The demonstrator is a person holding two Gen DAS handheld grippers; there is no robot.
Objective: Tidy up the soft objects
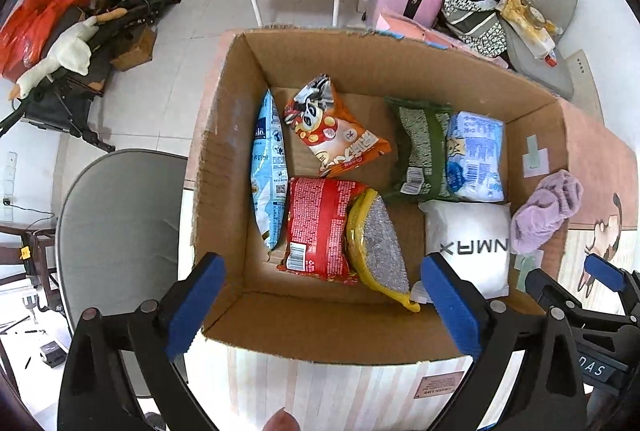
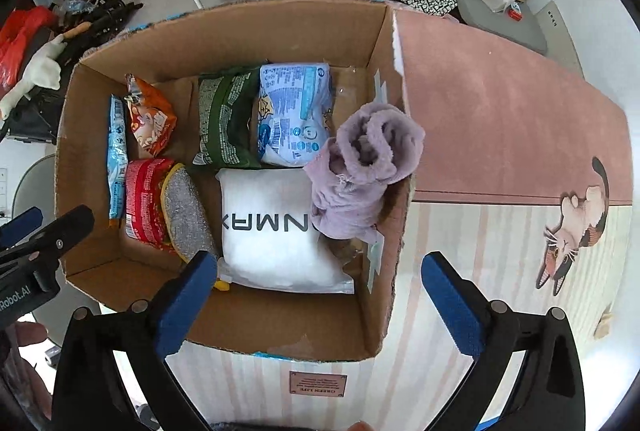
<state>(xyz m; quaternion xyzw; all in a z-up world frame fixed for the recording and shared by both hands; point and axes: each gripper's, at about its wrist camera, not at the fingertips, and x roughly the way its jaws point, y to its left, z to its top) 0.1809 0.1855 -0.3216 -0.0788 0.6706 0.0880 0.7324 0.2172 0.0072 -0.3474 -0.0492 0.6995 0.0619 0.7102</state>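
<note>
Purple fleece bundle [image 2: 366, 167] is draped over the cardboard box's [image 2: 224, 31] right wall, not fully inside. Your right gripper [image 2: 320, 305], jaws spread and empty, hangs just nearer than it; left gripper [image 1: 320, 305], also spread, sits further off.

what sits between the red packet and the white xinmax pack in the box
A yellow-edged silver pouch, leaning on the red packet, with bare cardboard before the white pack; clearest in the left wrist view.

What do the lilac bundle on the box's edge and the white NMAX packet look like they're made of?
Fluffy lilac fabric bundle: looks like plush fleece or terry, matte, with a fuzzy nap and soft rolled folds. White rectangular NMAX packet: probably thin plastic film, slightly glossy, puffed with a crimped flat edge; contents can't be seen.
</note>
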